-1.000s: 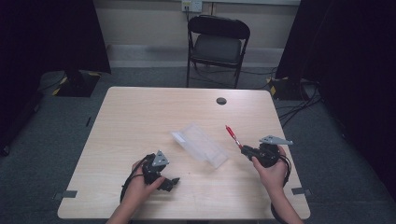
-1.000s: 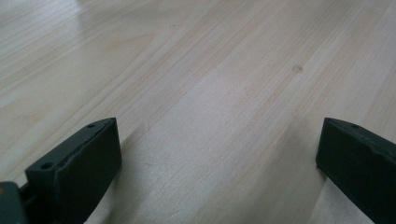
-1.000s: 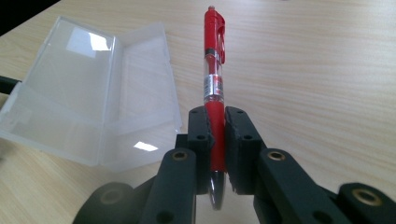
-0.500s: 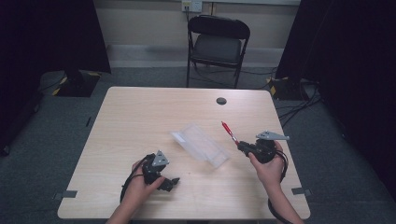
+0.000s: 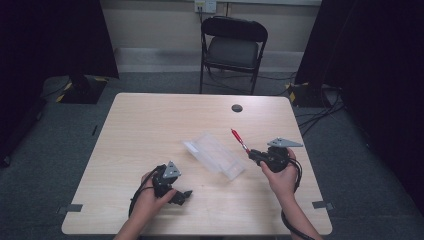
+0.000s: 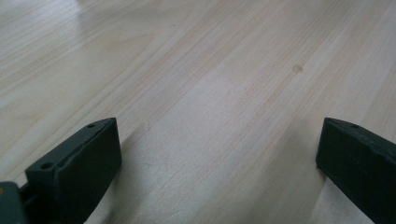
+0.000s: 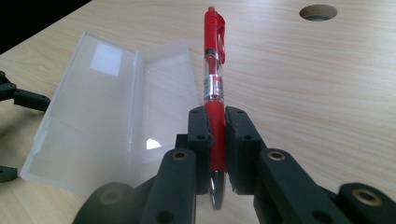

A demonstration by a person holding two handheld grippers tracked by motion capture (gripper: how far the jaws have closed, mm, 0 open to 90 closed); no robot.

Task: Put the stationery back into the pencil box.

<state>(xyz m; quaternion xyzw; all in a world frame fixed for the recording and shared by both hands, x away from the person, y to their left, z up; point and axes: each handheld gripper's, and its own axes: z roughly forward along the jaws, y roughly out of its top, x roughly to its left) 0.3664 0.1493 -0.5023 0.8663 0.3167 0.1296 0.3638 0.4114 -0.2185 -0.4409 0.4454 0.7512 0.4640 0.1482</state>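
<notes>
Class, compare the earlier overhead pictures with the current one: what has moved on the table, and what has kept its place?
The right hand-held gripper, shut on the red pen, has shifted left toward the open clear pencil case; the pen's tip end now lies closer to it. Nothing was picked up or released. The case, the left hand-held gripper with its jaws open, and the table stayed as they were.

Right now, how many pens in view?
1. The red pen is clamped in the right gripper above the table, beside the open clear case. Nothing shows through the case, so a hidden one seems unlikely.
</notes>
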